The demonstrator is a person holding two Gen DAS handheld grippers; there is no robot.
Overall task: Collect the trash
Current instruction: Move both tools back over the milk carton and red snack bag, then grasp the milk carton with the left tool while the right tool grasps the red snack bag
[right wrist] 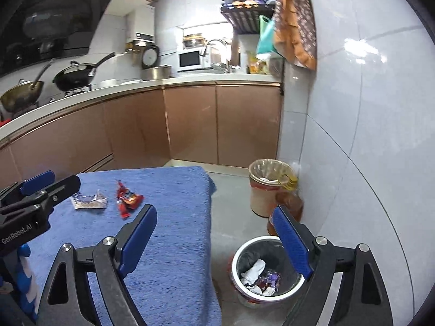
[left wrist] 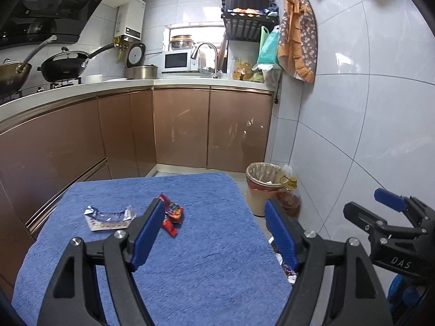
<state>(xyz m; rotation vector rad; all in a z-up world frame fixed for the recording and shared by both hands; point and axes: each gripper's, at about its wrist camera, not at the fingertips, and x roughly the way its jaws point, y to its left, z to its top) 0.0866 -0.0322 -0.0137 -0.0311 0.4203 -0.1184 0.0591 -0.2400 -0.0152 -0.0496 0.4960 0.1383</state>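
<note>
Blue cloth [left wrist: 190,271] bearing 2 wrappers — red wrapper [left wrist: 172,214], white wrapper [left wrist: 110,218], left tongs [left wrist: 214,233] and right tongs [right wrist: 217,244] wide open, empty.

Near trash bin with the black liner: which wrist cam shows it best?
Right wrist. The near trash bin shows nearly whole there, on the floor beside the blue-covered table, with its rim and the white paper and wrappers inside visible. The left wrist view catches only a sliver past the table edge, mostly hidden behind the left gripper.

Blue cloth table cover [left wrist: 168,266]: rough, matt pile. Red snack wrapper [left wrist: 172,214]: glossy, crinkled foil-like plastic. Copper-brown cabinet doors [left wrist: 180,127]: smooth, glossy. White wall tiles [right wrist: 361,125]: glazed, reflective. Round bin [right wrist: 246,250]: shiny metal-like rim.
</note>
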